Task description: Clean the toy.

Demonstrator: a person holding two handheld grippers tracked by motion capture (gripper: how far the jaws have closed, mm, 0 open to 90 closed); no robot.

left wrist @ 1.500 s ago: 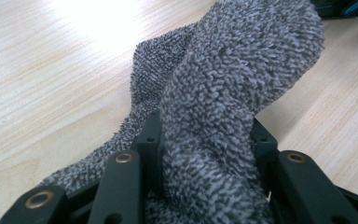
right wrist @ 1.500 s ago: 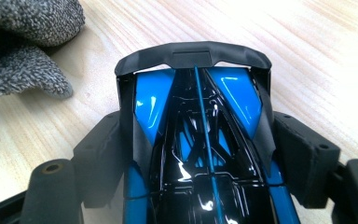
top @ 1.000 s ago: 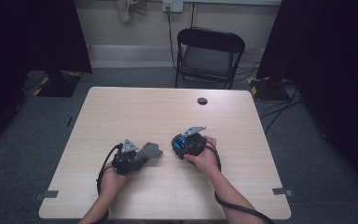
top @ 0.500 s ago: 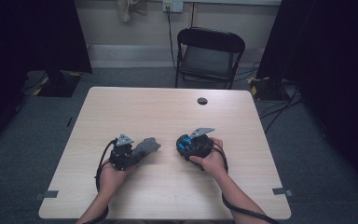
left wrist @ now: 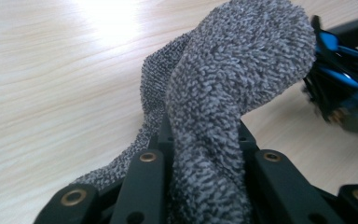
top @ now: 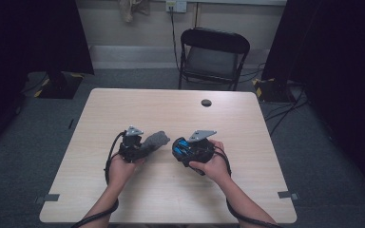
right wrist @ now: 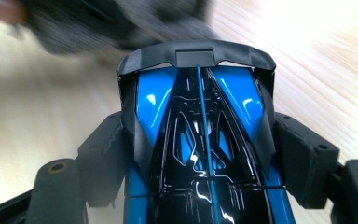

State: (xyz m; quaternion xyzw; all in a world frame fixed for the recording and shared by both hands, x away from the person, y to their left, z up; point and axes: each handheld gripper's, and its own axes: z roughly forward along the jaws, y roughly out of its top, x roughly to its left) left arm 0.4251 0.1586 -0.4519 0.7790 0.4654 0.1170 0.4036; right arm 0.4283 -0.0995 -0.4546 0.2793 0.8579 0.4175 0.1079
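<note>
While the wooden table point(top: 138, 102) carries both hands near its front edge, the right gripper point(top: 186, 148) stands spread wide, pinching one blue-and-black toy car point(right wrist: 200, 140) by its sides. Just left of that car, the left gripper point(top: 140, 149) is pressed tight on one grey terry cloth point(left wrist: 223, 93), lifted off the table.

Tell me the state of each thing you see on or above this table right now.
Grey terry cloth: clamped in left gripper, bunched, free end sticking out.
Blue and black toy car: clamped between right gripper jaws.
Light wooden table: bare around the hands.
Black folding chair: unfolded, unoccupied, behind the table.
</note>
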